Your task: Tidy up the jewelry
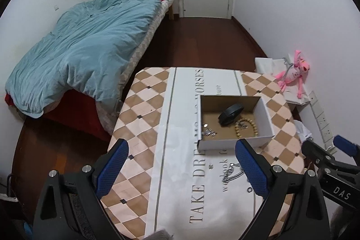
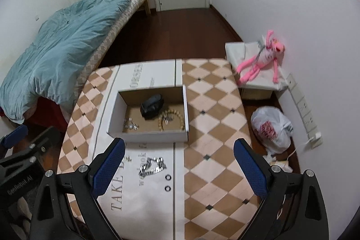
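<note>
Grippers first: your right gripper [image 2: 179,160] and left gripper [image 1: 181,162] both hang spread apart, holding nothing. Just ahead on the surface [image 2: 209,100], silver chain [image 2: 152,166] and two small rings [image 2: 167,183] lie loose, outside the box [image 2: 148,135]. Box already holds black band [image 2: 151,106], bead bracelet [image 2: 172,119], small silver pieces [image 2: 131,124]. Looks like pick step: lower right gripper over chain, pinch low.

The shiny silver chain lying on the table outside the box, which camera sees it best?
The right wrist view. There the silver chain lies in plain sight between the open right gripper fingers. In the left wrist view the chain is blurry and partly hidden behind a left gripper finger.
</note>
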### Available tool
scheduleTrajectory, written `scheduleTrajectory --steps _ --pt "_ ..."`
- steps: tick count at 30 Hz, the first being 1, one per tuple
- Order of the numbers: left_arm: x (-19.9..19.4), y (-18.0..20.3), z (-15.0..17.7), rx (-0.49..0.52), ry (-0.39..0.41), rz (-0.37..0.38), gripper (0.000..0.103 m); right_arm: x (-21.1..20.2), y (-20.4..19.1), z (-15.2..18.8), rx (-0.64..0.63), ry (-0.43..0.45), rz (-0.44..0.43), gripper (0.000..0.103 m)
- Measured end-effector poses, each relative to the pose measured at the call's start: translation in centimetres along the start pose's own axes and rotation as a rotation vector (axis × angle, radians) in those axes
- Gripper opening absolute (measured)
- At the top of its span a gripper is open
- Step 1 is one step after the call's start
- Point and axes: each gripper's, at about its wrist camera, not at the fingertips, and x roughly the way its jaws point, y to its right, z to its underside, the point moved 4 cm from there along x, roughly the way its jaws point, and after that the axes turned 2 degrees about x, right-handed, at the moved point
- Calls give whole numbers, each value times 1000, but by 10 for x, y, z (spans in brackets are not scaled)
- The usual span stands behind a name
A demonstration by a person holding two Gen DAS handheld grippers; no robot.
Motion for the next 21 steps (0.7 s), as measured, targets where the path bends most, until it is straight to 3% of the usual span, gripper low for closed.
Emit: scheduleTrajectory --steps 4,7,9,12,16,21 --pt "22 -3 24 -5 -24 -27 97 38 10 30 27 -88 -12 98" --pt "46 -1 45 13 -86 -36 97 74 17 58 59 -164 -50 97" --pt "62 1 59 34 -131 -59 97 94 17 75 63 -209 -59 83" --pt "84 2 79 46 -192 -77 97 116 13 97 57 -244 -73 74" --pt "98 0 99 56 -243 -92 97 130 2 115 32 -245 -81 64" --pt "105 -2 108 54 -271 -95 97 140 -10 125 -9 -227 -67 42"
